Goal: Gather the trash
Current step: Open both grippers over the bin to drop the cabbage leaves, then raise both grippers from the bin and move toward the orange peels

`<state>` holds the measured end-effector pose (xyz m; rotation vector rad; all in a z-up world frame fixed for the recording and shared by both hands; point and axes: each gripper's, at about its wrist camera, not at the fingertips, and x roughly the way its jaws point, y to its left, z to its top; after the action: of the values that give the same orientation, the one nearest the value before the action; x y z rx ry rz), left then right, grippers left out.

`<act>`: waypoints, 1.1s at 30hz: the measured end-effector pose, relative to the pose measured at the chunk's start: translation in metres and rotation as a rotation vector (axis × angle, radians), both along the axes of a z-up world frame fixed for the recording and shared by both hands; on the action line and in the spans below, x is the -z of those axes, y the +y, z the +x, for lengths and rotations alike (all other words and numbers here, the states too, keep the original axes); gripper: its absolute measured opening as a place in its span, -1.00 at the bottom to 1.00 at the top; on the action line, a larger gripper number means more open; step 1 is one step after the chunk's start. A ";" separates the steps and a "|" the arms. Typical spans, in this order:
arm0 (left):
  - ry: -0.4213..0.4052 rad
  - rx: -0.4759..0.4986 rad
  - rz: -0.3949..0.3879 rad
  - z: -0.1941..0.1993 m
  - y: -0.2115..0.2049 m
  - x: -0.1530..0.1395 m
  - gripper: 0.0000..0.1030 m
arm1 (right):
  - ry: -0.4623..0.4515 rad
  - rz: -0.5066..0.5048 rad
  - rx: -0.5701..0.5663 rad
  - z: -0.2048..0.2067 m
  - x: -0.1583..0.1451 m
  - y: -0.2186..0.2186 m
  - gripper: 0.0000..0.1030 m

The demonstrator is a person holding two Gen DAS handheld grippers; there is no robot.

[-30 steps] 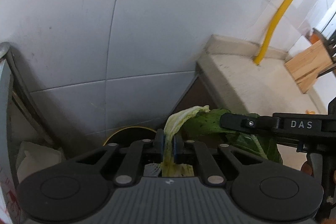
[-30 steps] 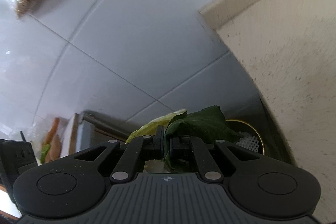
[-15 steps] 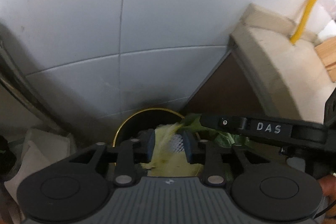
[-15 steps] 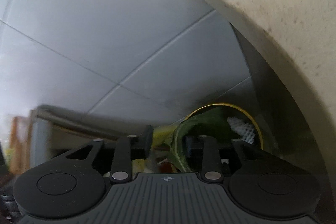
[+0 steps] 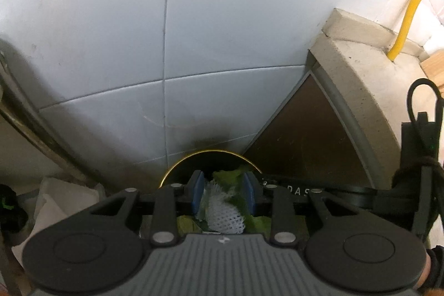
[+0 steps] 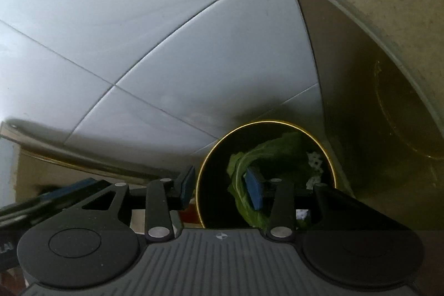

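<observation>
Both the left gripper and right gripper are opening over the bin, jaws just parted, releasing limp, light leaves best pinched at the stiffer rib.

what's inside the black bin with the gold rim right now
Green leaves lie in the bin, with white foam netting among them. The bottom of the bin is covered, and the grippers hide part of its opening.
</observation>
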<state>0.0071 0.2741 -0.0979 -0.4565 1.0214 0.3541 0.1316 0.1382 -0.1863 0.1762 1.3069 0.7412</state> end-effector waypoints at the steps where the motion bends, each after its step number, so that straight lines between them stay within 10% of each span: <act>1: 0.000 0.000 -0.001 0.000 0.000 0.000 -0.48 | -0.005 0.007 -0.001 -0.001 -0.003 -0.001 -0.04; 33: -0.118 0.157 0.005 -0.007 -0.025 -0.027 -0.46 | -0.228 0.067 0.162 -0.043 -0.104 -0.085 0.12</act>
<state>0.0006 0.2492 -0.0709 -0.3856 0.9347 0.1873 0.0882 0.0534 -0.0823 0.2414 1.0388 0.6470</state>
